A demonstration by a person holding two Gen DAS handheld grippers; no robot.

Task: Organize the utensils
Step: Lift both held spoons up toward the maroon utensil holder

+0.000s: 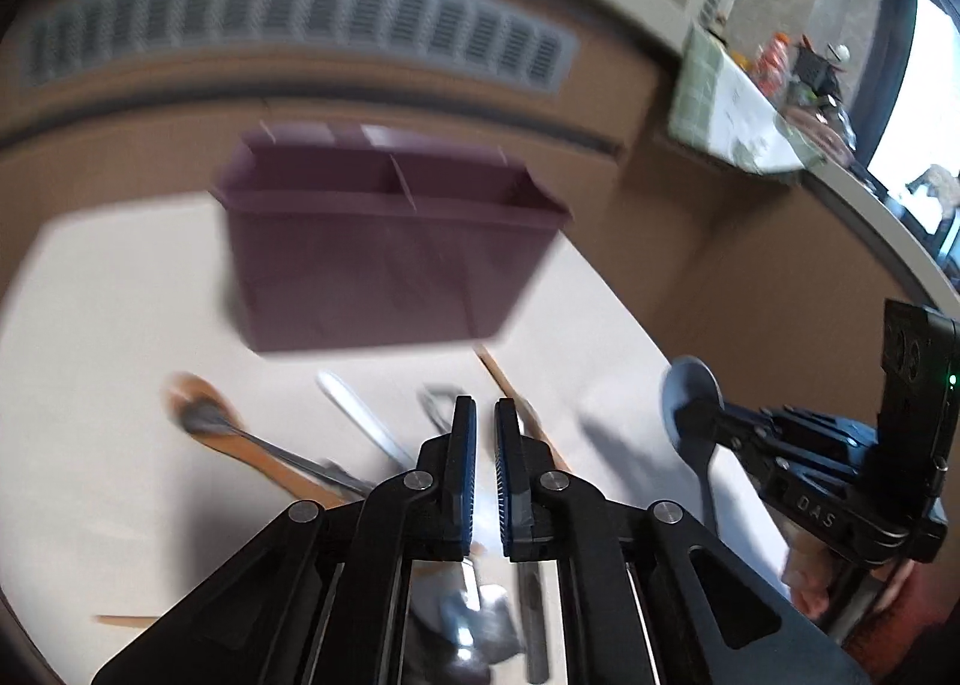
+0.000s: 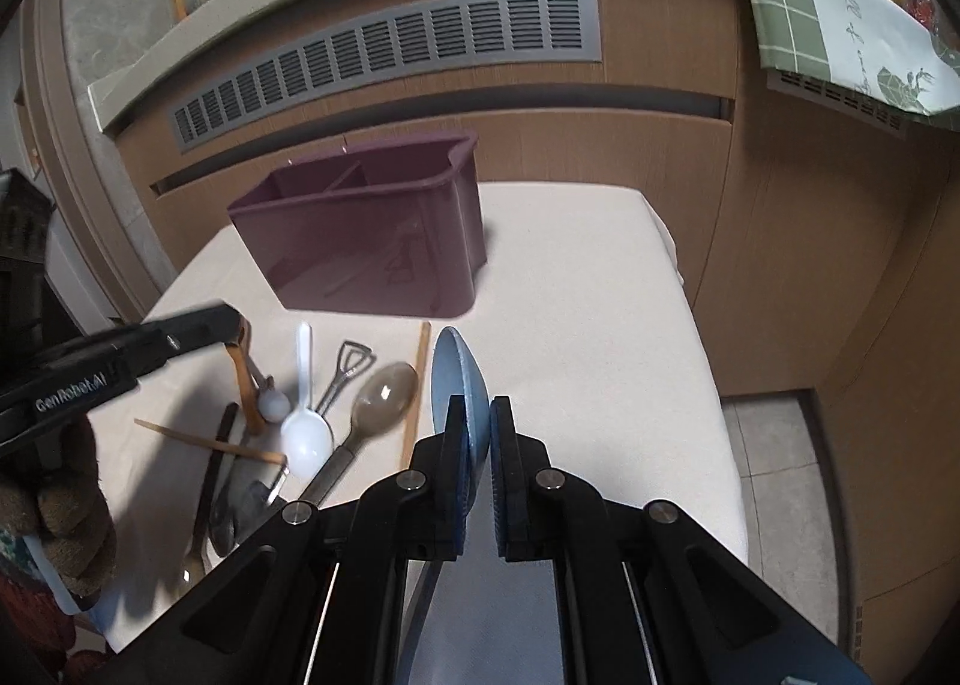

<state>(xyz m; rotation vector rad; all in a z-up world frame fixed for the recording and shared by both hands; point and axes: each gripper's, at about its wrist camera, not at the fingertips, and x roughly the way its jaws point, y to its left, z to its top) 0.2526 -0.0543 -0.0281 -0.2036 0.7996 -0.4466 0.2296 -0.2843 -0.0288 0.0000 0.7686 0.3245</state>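
A blue-grey spoon (image 2: 457,385) is clamped by its neck in the right tongs (image 2: 477,433), bowl pointing forward and lifted off the white tabletop (image 2: 600,325). Ahead of these tongs, slightly to their left, a maroon divided caddy (image 2: 372,229) is seen standing open and apparently holding nothing yet. The step in hand is judged to be carrying the spoon to the caddy; next, it would need to be raised above the rim and tipped handle-down into a compartment.

The left tongs (image 1: 486,415) are nearly closed with nothing visibly between them, hovering over the loose pile: a white plastic spoon (image 2: 305,433), a clear-bowled spoon (image 2: 384,394), chopsticks (image 2: 417,385). Open tabletop is left to the right tongs' right; the wooden cabinet (image 2: 600,144) lies close behind the caddy.
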